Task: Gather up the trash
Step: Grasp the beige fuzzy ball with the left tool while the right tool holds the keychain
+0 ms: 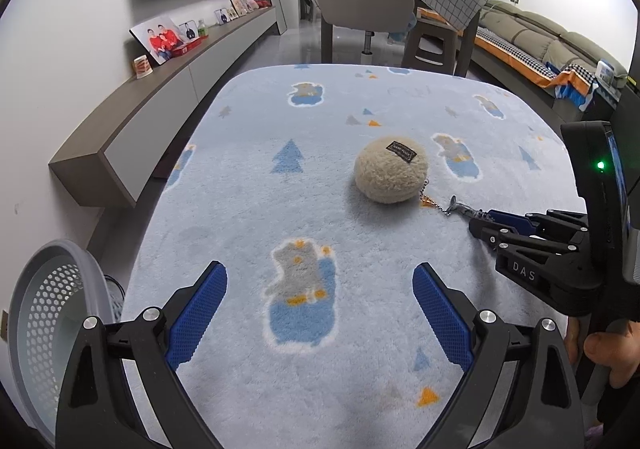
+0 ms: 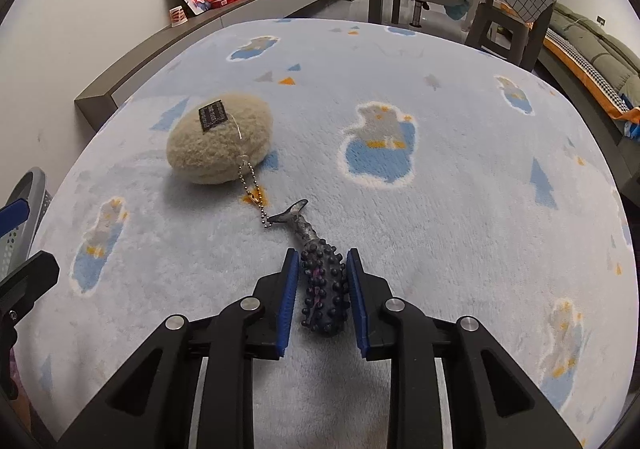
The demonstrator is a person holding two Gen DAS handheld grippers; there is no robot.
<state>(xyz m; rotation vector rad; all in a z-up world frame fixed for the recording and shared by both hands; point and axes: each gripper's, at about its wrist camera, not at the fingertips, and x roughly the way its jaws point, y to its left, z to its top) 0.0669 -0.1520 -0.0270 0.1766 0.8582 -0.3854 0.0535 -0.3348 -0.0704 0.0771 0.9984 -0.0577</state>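
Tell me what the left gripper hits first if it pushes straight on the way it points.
Probably the bare blanket: the left gripper angles down at it, jaws open. The plush ball lies farther ahead.

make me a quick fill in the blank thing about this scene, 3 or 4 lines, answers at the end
1. The right gripper is shut on the dark ____ fish toy.
2. A ball chain joins the fish's tail to the beige ____ pouch.
3. The left gripper is ____, with nothing between its pads.
4. The grey perforated ____ sits beside the blanket-covered table, at the left.

Answers: bumpy; fluffy; open; basket
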